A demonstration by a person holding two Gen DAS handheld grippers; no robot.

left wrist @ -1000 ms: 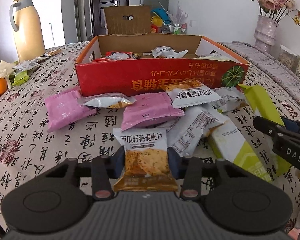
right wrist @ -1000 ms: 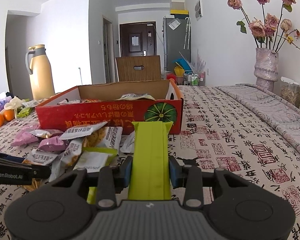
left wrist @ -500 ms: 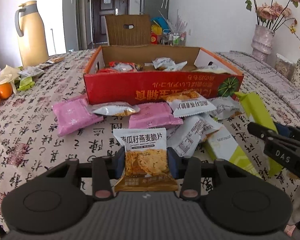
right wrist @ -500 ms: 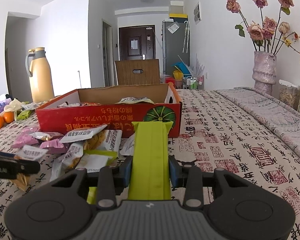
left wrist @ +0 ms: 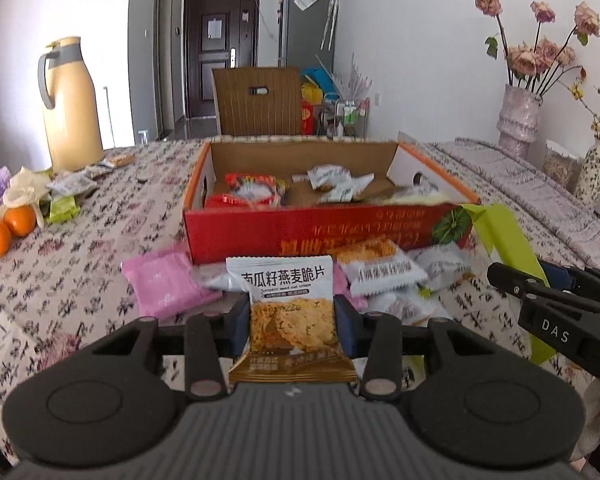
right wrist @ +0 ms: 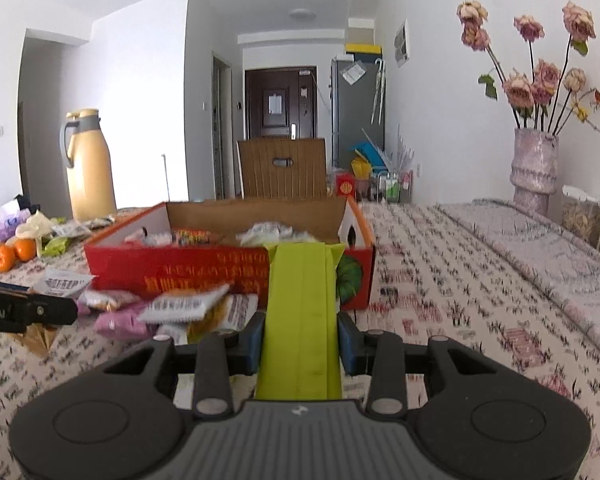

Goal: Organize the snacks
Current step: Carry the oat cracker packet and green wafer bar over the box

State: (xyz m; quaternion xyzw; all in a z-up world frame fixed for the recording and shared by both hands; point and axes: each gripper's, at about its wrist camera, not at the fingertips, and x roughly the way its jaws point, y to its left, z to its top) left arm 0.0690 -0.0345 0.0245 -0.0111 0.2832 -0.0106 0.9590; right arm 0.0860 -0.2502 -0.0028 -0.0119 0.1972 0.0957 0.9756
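Observation:
My left gripper is shut on a white and orange oat-crisp packet, held up off the table in front of the red cardboard box. My right gripper is shut on a long lime-green packet that points at the box's right corner. That gripper also shows at the right of the left wrist view. The box holds a few packets. Loose pink packets and white packets lie in a heap before the box.
A yellow thermos jug stands at the back left, with oranges and small packets near it. A flower vase and jars stand at the back right. A brown chair back rises behind the box. A patterned cloth covers the table.
My left gripper has risen with the oat-crisp packet, so the box's inside shows more and the heap sits lower in view. The right gripper also lifted slightly with the green packet.

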